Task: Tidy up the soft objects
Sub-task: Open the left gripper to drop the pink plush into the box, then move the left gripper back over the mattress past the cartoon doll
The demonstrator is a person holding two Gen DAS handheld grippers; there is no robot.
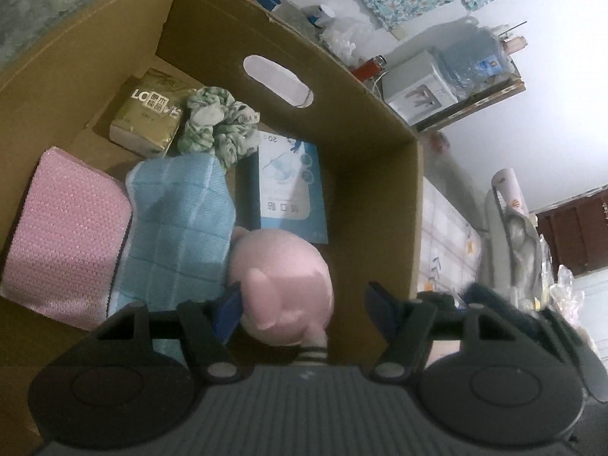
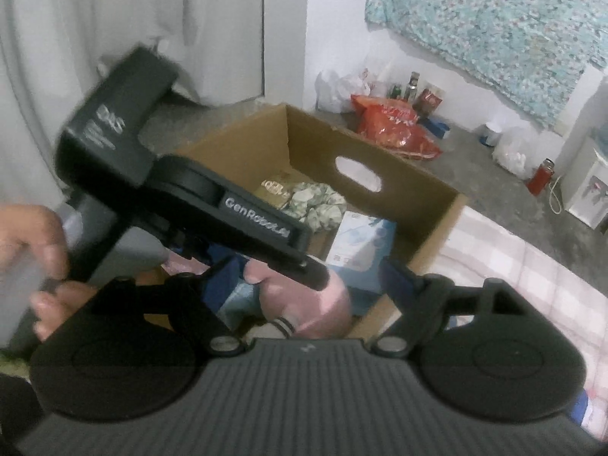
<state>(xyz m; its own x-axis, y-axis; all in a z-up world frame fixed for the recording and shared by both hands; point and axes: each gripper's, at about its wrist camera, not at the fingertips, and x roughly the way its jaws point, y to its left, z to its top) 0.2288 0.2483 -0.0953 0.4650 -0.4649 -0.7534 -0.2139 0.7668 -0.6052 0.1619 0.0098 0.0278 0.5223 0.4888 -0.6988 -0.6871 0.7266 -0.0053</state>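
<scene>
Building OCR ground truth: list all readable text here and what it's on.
"GenRobot.ai": on the left gripper, seen from the right wrist.
"LC": on the gold tissue pack; other characters blurred.
"50": on the blue packet, mirrored; the rest is unreadable.
White print on the left gripper's block: blurred.
Red bag: print blurred.

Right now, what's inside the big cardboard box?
Inside the cardboard box lie a pink plush toy, a blue checked cloth, a pink knitted cloth, a gold tissue pack, a green-patterned scrunchie and a blue packet. What lies underneath them is hidden.
</scene>
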